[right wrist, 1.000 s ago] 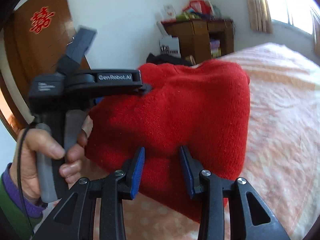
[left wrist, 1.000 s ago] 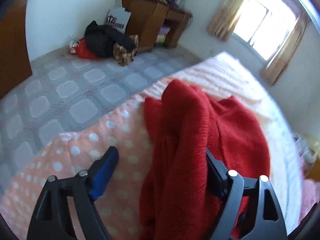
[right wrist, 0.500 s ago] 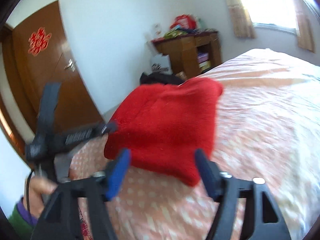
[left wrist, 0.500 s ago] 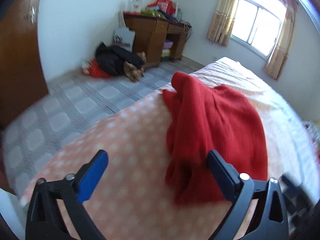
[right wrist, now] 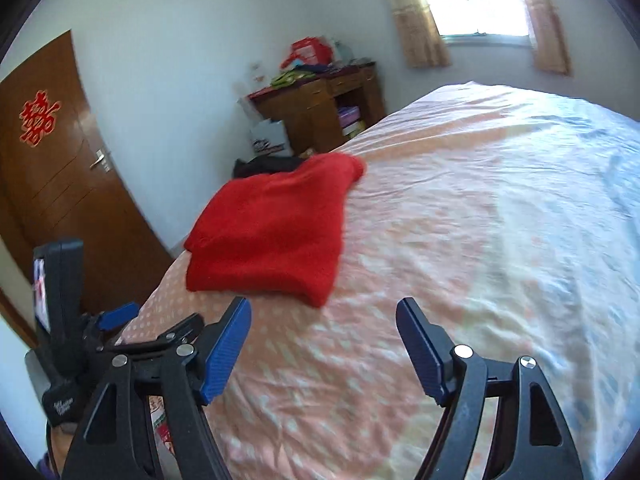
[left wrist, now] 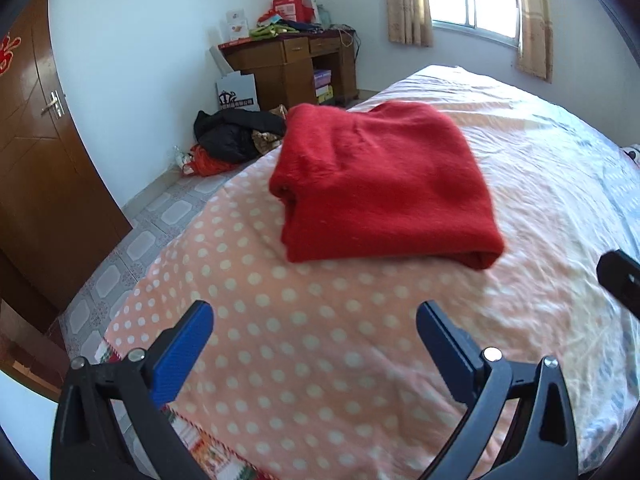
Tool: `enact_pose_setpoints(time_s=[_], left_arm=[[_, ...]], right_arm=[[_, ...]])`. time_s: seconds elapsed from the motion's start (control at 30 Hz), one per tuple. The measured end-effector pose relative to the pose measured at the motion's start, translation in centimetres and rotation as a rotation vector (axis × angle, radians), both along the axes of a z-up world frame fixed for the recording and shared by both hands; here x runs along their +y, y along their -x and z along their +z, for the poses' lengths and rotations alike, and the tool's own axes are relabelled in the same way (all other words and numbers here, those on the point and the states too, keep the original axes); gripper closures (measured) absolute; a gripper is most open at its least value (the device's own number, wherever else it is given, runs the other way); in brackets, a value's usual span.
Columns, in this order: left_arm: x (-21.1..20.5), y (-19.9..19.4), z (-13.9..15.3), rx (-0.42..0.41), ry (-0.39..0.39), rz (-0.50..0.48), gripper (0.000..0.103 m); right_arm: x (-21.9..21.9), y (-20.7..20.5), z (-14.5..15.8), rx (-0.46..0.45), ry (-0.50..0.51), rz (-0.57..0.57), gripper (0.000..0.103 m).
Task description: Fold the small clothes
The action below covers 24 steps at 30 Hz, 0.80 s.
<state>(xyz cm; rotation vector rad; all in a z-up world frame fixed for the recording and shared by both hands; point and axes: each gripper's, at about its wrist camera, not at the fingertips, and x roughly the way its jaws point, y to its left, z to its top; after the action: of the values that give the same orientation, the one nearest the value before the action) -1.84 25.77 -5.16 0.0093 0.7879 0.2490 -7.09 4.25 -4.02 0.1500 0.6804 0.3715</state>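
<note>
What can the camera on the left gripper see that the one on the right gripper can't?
Only the left view shows the dark clothes pile on the tiled floor. Only the right view shows the red door ornament whole, and the left gripper from the side. Both show the folded red sweater lying free on the dotted bedspread, and the wooden desk.

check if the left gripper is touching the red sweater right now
Apart. The left wrist view shows the left gripper open, with a stretch of dotted bedspread between its fingertips and the folded red sweater.

door (right wrist: pixel 52 184) | red double-happiness sign (right wrist: pixel 38 122) | bag lettering unreadable
</note>
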Motion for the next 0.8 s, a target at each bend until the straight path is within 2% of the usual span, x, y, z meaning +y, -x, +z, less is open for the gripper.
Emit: enact_pose_setpoints(time_s=[0.33,0.47,0.7,0.8], left_arm=[[-2.9,4.0,2.3,-0.078,-0.004,-0.016,0.0],[-3.2,5.5,3.1,-0.1,-0.005,-0.044,0.0],[-3.6,9.1,4.9,-0.2,-0.105,-0.058,0.0],[-3.3,9.8,6.4,-0.231,-0.072,-0.052,0.0]], right_arm=[[-2.4,4.2,4.0,-0.104,-0.017,-0.114,0.025],[-2.0,5.7,5.5,-0.149,-0.012,-0.134,0.021],[-0.4,8.6,8.2,-0.218,0.022,-0.163,0.02],[0.0,9.9,9.6,-0.248,0.015,-0.165,0.019]])
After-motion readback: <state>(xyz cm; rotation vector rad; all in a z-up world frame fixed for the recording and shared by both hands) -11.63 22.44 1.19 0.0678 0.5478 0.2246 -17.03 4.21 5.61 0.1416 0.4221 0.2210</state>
